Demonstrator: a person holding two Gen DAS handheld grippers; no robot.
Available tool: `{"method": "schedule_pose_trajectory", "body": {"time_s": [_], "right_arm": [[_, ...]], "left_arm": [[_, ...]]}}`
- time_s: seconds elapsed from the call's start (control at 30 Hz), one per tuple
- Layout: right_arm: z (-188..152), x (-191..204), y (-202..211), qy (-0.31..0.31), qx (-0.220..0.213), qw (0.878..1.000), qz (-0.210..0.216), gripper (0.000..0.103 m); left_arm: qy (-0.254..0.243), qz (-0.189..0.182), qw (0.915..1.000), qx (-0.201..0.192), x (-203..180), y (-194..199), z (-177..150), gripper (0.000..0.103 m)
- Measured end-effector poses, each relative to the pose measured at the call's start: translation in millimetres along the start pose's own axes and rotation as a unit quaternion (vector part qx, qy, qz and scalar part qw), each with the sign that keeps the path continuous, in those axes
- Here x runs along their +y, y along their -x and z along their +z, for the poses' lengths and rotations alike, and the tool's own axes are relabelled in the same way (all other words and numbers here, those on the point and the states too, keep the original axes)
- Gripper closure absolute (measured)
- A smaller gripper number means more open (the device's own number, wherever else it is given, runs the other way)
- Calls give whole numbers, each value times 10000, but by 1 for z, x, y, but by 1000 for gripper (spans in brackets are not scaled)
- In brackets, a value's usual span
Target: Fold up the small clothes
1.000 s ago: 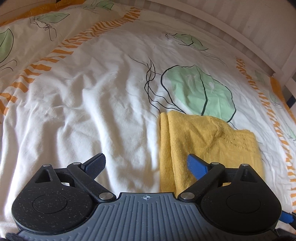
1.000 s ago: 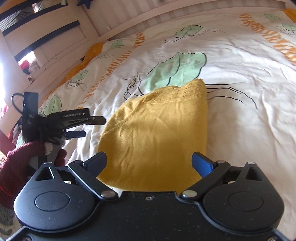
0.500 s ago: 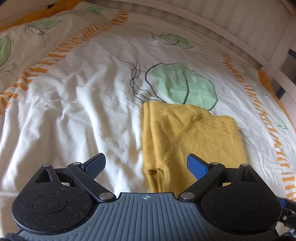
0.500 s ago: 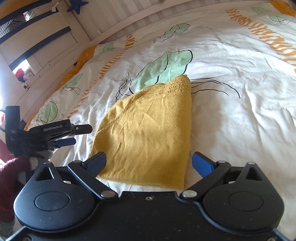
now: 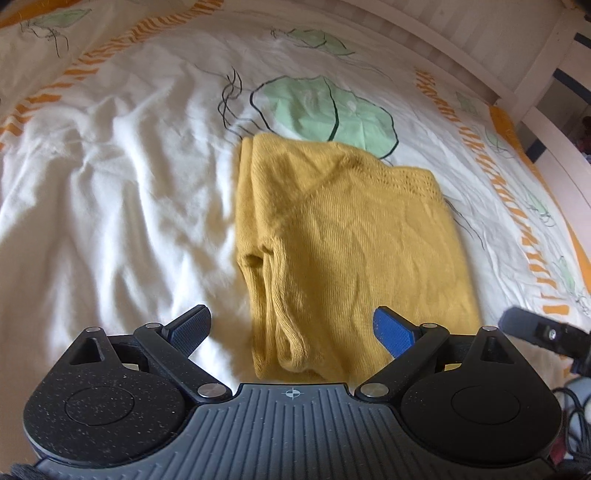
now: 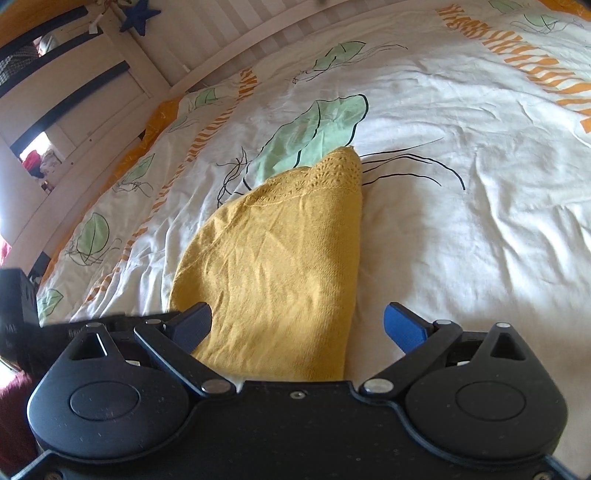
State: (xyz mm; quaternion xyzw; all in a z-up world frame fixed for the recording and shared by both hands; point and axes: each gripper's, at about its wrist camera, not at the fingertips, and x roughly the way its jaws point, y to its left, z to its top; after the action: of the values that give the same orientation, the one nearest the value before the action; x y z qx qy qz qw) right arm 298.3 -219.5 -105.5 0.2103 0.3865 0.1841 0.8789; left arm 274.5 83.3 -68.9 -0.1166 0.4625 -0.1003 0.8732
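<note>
Left wrist view: left gripper (image 5: 292,329) seen at bottom centre, fingers spread, nothing held. One yellow garment (image 5: 343,236), folded, laid at frame centre on bedsheet (image 5: 110,184); near edge between fingers. Right gripper (image 5: 543,334) partly seen at lower right edge.

Right wrist view: right gripper (image 6: 298,326) spread wide, empty. Garment (image 6: 280,266) at centre, lace edge at top. Left gripper (image 6: 22,317) partly seen at left edge; state not discernible there. One blue star (image 6: 138,18) noted upper left. No containers seen.

Yellow garment's (image 5: 343,236) near edge behind tongs
</note>
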Motion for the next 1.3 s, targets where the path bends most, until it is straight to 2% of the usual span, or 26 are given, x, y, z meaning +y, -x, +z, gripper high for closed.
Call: {"method": "schedule_pose_trajectory", "body": {"time_s": [0.2, 0.27, 0.33, 0.67, 0.9, 1.17, 1.3], "right_arm": [[16, -14, -18, -152, 20, 9997, 164, 0], [22, -20, -26, -250, 46, 9994, 243, 0], [28, -26, -36, -370, 88, 9987, 340, 0], [51, -45, -80, -787, 257, 9892, 1209, 0], [67, -43, -107, -723, 345, 9864, 1439, 0], [82, -47, -124, -701, 345, 9835, 1632, 0], [88, -48, -131, -726, 301, 9819, 1725, 0]], "left_arm": [[194, -97, 9996, 176, 8, -14, -3, 6], [247, -150, 9994, 172, 9, -17, -1, 1], [311, -189, 9992, 182, 9, -20, 0, 1], [331, -382, 9987, 69, 0, -32, 9, 1], [718, -855, 9937, 49, 2, -40, 16, 1], [730, -1124, 9909, 96, -5, -43, 14, 1], [946, -1420, 9852, 193, -2, -47, 12, 1]]}}
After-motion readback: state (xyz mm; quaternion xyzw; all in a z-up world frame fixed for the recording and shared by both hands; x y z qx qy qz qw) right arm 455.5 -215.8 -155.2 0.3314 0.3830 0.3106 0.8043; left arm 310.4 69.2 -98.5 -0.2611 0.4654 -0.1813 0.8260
